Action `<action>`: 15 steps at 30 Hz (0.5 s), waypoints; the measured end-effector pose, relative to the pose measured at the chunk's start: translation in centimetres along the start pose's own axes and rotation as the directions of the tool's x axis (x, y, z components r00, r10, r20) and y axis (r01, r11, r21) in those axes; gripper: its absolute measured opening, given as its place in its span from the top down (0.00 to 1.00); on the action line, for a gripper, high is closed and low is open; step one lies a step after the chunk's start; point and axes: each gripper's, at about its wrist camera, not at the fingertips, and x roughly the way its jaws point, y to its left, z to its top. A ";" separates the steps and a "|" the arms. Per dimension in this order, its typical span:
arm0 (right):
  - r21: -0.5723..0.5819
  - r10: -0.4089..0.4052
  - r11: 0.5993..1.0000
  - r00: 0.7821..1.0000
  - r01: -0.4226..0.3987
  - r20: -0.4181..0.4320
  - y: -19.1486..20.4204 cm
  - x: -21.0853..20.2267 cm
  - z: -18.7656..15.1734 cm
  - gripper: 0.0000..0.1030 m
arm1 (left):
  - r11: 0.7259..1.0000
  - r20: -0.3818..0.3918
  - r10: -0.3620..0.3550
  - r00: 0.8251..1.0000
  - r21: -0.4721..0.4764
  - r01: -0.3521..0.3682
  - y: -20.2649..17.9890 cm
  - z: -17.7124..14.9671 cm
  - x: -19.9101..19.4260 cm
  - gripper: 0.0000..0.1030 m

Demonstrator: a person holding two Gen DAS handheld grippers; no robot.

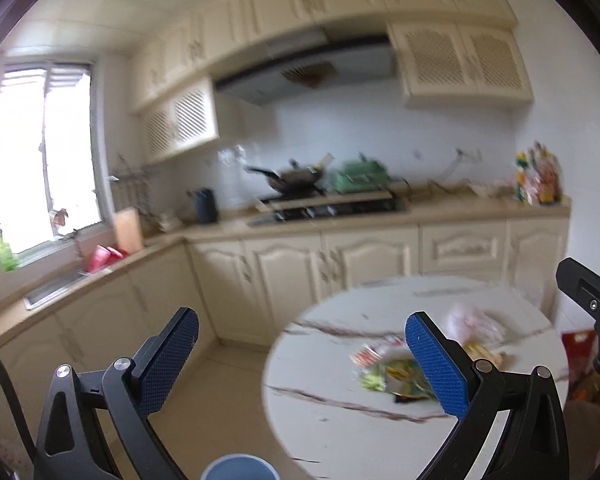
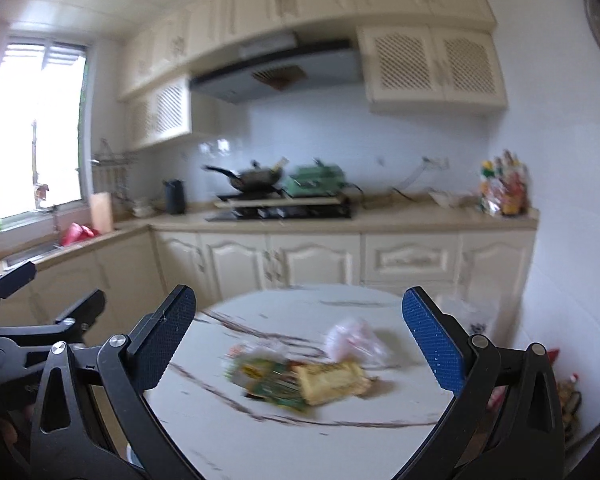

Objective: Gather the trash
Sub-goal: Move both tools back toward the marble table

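**Wrappers ahead of the right gripper**

Both grippers gape wide, holding nothing. Right gripper (image 2: 298, 344) faces the yellow wrapper (image 2: 332, 382) at twelve o'clock, long axis crosswise. Left gripper (image 1: 302, 364) sees the pile at two o'clock on the round table (image 2: 340, 440).

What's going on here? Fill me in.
A person holds a tool in each hand over a round marble table in a kitchen. Both the left tool and right tool are open and empty. The trash, a green wrapper, yellow wrapper and crumpled pink bag, lies untouched.
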 end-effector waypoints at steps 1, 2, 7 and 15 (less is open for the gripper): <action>0.007 -0.021 1.000 0.999 0.021 -0.029 -0.9 1.0 -0.4 0.00 | 1.000 -0.027 -0.018 0.999 0.007 0.019 -0.2 0.4 1.5 0.01; 0.018 -0.038 0.999 0.997 0.040 -0.068 -2.0 2.4 -1.0 0.00 | 0.999 -0.055 -0.037 0.998 0.011 0.038 -0.4 0.6 2.9 0.01; 0.047 -0.076 0.995 0.970 0.089 -0.230 -5.5 7.6 -4.7 0.00 | 0.993 -0.225 -0.106 0.969 0.021 0.113 -1.6 -0.1 10.4 0.01; 0.062 -0.062 0.993 0.912 0.095 -0.406 -8.4 13.9 -9.3 0.00 | 0.985 -0.403 -0.172 0.899 -0.050 0.166 -1.2 2.5 22.9 0.01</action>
